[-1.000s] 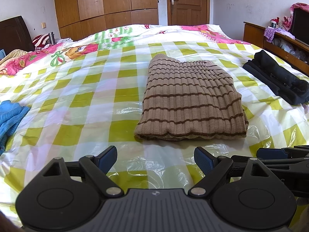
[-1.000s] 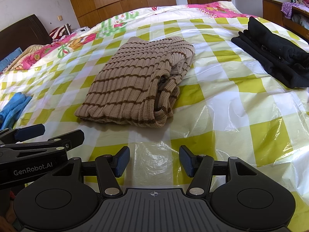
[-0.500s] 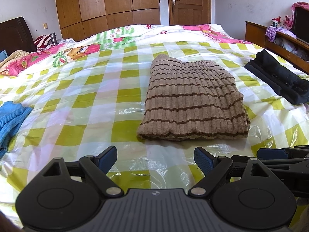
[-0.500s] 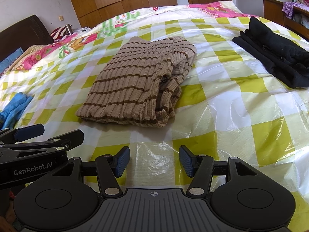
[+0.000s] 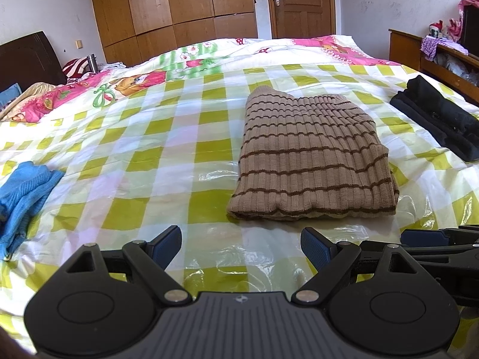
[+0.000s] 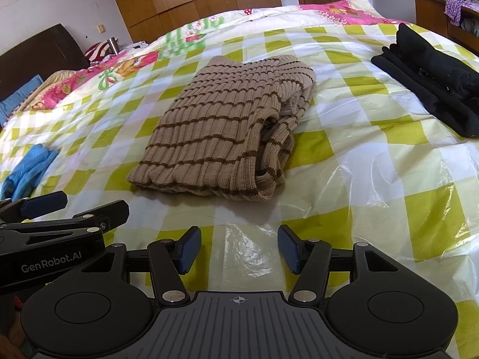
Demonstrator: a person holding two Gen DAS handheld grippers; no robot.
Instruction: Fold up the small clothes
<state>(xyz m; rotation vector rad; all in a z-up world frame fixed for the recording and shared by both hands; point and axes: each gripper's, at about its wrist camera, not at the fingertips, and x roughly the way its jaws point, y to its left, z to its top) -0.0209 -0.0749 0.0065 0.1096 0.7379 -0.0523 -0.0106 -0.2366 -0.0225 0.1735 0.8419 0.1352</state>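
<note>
A tan ribbed sweater [image 5: 311,161] with thin dark brown stripes lay folded into a compact rectangle on the bed [image 5: 179,137], flat on the yellow-checked plastic cover. From the right wrist view its right side showed stacked layers with a tucked sleeve [image 6: 275,146]. A folded black garment [image 5: 437,119] lay well apart to its right, and a crumpled blue garment [image 5: 21,191] far left.

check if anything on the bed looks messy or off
The folded tan striped sweater is uneven on its right edge: inner layers bulge out there. The blue garment lies crumpled at the left. The black clothes look neatly folded.
</note>
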